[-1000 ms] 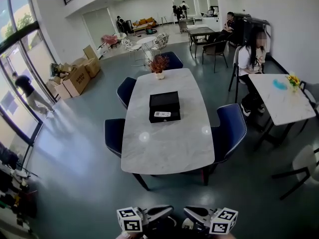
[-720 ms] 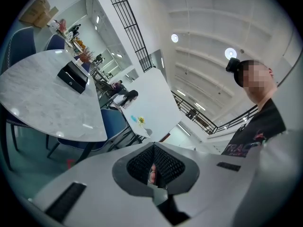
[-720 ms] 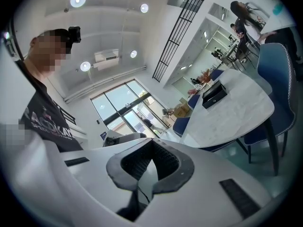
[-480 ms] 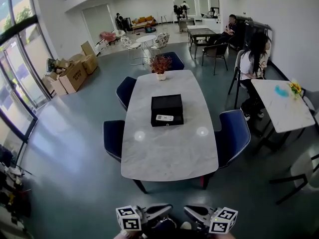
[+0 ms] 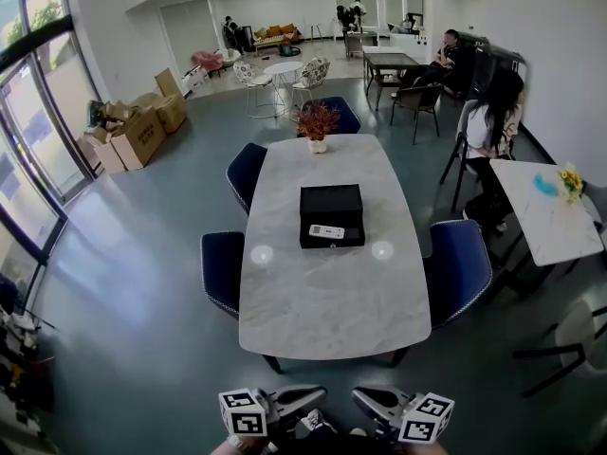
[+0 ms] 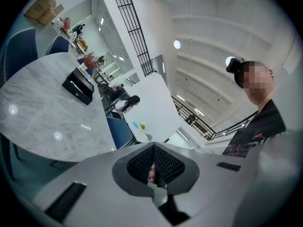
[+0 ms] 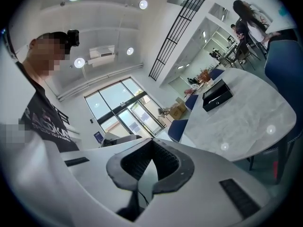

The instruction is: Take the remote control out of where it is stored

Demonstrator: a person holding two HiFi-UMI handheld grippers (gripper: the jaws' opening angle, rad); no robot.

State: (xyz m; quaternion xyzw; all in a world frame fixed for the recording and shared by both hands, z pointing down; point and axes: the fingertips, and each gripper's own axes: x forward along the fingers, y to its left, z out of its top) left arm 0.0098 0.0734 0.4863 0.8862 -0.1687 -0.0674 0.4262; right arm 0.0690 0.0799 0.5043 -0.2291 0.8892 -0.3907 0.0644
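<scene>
Left gripper [image 5: 305, 401] and right gripper [image 5: 376, 403] are both showing jaws pressed together, holding nothing, at the near edge. The remote control [image 5: 326, 231] is lying on the near part of the black box [image 5: 331, 203], mid-way along the table [image 5: 327, 301], well apart from both.

Bright, even daylight floods in from the tall windows [image 5: 27, 173] at the left edge of the head view; round ceiling lamps [image 6: 176, 44] burn blown-out white across the top of both gripper views; two glare back as small hot spots off the glossy marble table [image 5: 322, 297], left and right of centre; shadows beneath it are soft, faint; straight lines bow hard toward every edge; black vignette fills the gripper views' corners; their nearest foreground, bottom centre, goes soft; the distant room stays crisp.
</scene>
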